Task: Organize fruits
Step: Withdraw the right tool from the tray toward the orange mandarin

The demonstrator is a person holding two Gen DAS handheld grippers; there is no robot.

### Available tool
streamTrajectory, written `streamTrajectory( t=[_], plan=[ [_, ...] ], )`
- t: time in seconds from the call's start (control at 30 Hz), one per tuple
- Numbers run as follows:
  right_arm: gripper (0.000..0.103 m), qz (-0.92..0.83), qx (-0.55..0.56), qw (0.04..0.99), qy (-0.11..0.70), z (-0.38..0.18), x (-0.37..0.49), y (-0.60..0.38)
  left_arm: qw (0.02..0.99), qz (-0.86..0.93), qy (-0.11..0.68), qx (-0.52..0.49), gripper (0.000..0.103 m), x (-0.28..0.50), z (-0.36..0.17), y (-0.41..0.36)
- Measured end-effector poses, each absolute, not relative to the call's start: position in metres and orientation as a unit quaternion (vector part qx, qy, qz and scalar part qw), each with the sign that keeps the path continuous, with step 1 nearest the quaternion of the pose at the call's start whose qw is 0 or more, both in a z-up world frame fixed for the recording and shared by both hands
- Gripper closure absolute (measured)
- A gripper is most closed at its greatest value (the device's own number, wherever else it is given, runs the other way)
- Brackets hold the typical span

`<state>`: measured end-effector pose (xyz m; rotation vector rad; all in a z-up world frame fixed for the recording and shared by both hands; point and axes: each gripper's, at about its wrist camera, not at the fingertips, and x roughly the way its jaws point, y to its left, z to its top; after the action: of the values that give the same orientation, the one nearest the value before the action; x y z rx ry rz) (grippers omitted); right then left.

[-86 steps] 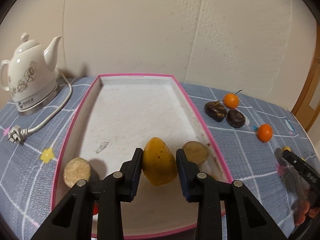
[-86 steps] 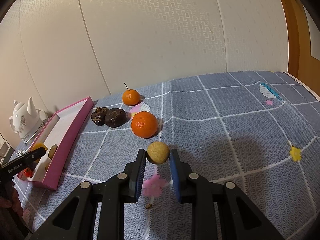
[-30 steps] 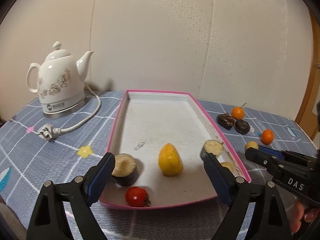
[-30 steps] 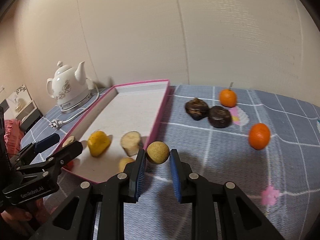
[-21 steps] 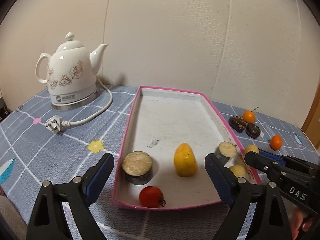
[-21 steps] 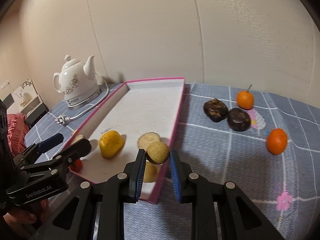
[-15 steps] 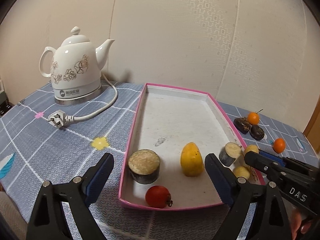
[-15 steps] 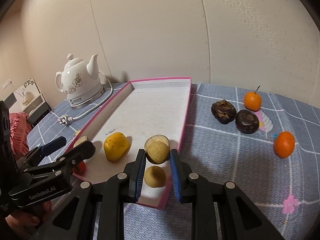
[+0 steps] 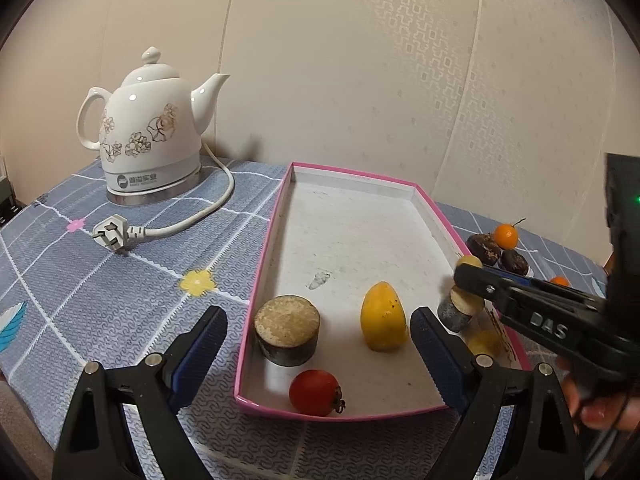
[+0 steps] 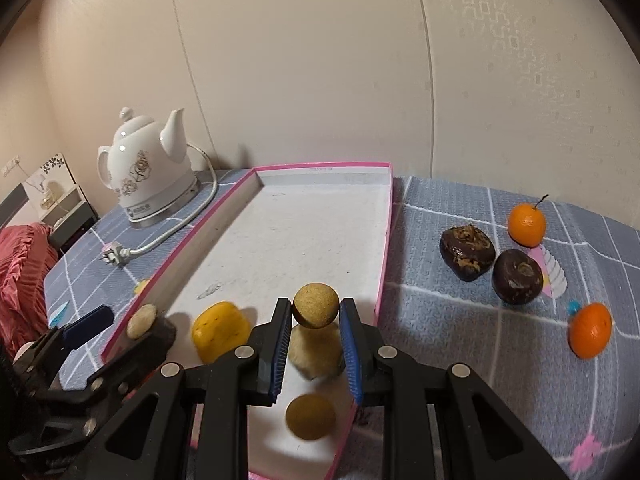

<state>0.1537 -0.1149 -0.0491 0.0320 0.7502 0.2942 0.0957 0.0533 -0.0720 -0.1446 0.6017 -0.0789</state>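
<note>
Right gripper (image 10: 315, 343): jaws closed on 1 small tan round fruit (image 10: 315, 305), held at lower centre of the right wrist view, above the near right part of the pink tray (image 10: 383, 256) and not yet set down. Left gripper (image 9: 318, 344): jaws spread wide, nothing between the pads, hanging over the tray's near end at the bottom of the left wrist view. Tray contents, 5 pieces: 1 yellow mango-like fruit (image 9: 383, 318) at lower centre; 1 dark-skinned cut piece (image 9: 287, 335) left of it; 1 cherry tomato (image 9: 315, 392) by the near wall; 1 smaller cut piece (image 9: 456, 312) by the right wall, partly hidden by the right gripper; 1 tan fruit (image 10: 310, 416) below the held one. Judgement: the task looks a little over half done; the held fruit awaits release. Remaining on the grey checked cloth (image 10: 440, 320), right side of the frame: 2 oranges, far (image 10: 527, 220) and near (image 10: 590, 330); 2 dark brown fruits, left (image 10: 467, 253) and right (image 10: 517, 276), just beside each other. Other items: 1 white floral kettle (image 9: 150, 136) at upper left with its cord and plug (image 9: 110, 236) loose on the cloth, well apart from the fruit. Obstruction: the pieces crowded under the held fruit leave little bare floor there; the tray's far half is bare.
</note>
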Motion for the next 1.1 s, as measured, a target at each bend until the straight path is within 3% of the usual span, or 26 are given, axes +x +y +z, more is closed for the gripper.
streamTrajectory(
  t=[0.2,1.1],
  plan=[
    [0.072,0.140,0.023,0.923,0.356,-0.048,0.154,-0.121,0.952,-0.045,0.296,-0.068,0.009,0.096,-0.072,0.051],
    [0.072,0.077,0.093,0.930,0.348,-0.047,0.100,-0.215,0.962,-0.096,0.257,0.004,0.000,0.076,-0.068,0.010]
  ],
)
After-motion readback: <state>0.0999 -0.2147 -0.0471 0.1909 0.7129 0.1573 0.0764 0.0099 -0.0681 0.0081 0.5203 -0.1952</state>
